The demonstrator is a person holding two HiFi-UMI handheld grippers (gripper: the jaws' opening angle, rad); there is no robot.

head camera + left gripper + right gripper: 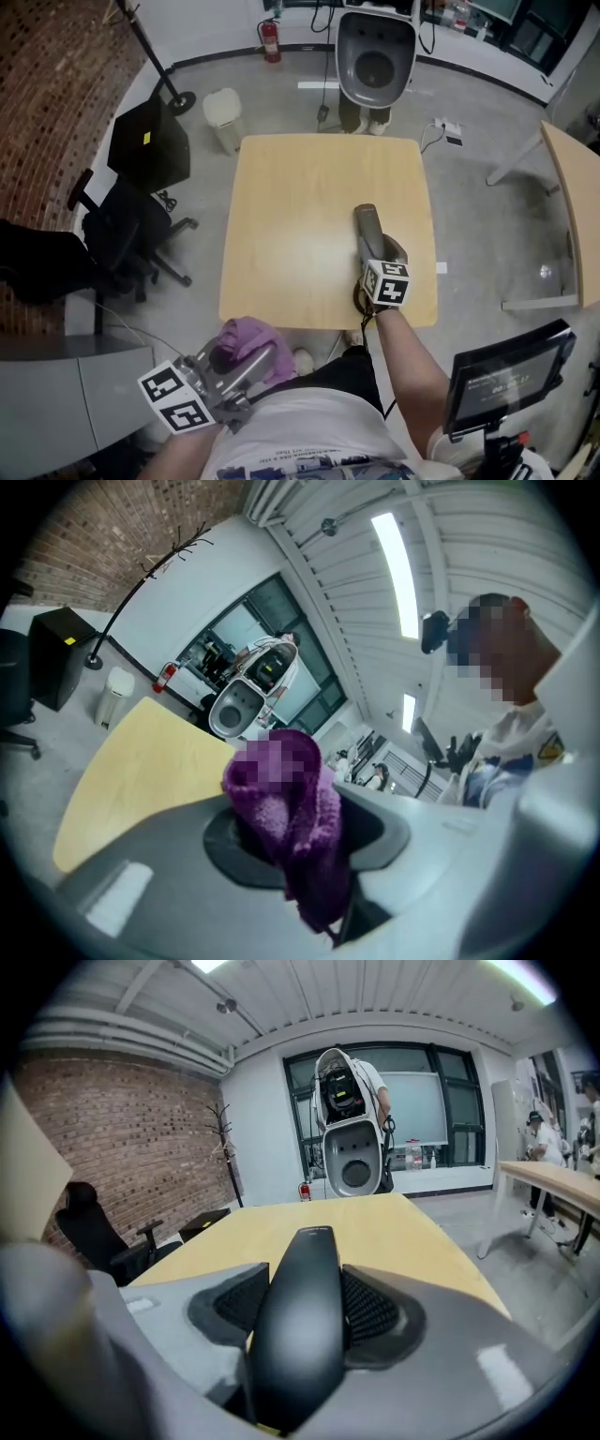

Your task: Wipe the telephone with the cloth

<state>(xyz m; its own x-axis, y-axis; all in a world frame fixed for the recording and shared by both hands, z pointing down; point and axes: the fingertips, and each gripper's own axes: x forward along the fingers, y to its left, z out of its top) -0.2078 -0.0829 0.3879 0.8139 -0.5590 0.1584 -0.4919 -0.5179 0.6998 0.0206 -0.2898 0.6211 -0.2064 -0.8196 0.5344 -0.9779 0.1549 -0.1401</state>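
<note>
My right gripper (373,255) is shut on a black telephone handset (367,230) and holds it over the right part of the wooden table (300,187). In the right gripper view the handset (302,1321) runs lengthwise between the ribbed pads (373,1305), which press its sides. My left gripper (251,361) is shut on a purple fluffy cloth (246,336), held off the table's near edge close to the person's body. In the left gripper view the cloth (292,817) bunches up and hangs from between the jaws.
A grey robot shell (375,56) stands beyond the table's far edge. A black office chair (122,234) and a black box (150,142) are to the left, a white bin (223,117) at the far left corner. A screen on a stand (506,375) is at the near right.
</note>
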